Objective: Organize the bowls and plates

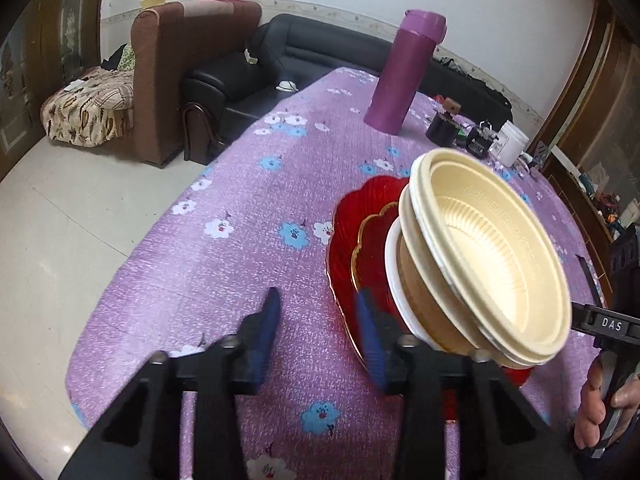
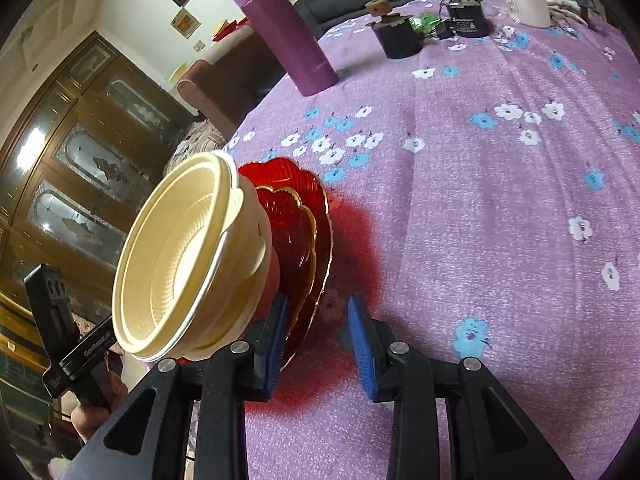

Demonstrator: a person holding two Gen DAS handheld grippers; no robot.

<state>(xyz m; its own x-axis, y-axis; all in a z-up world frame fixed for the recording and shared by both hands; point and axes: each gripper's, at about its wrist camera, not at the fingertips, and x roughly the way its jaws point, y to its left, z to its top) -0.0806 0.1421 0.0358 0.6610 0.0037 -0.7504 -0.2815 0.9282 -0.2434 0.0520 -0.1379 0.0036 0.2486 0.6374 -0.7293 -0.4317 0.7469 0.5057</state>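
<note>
Stack of cream plastic ribbed bowls (image 1: 484,256) sits nested on a small red gold-rimmed scalloped glass plate (image 1: 374,248), itself on a larger red ribbed glass plate (image 1: 352,216), on the purple floral tablecloth (image 1: 240,216). Left gripper (image 1: 318,332): jaws wide apart, holding nothing, right finger at the plates' edge. Right gripper (image 2: 318,340): jaws parted, large plate's rim between the fingers, contact unclear. Tall purple flask (image 1: 404,72) stands well behind.
</note>
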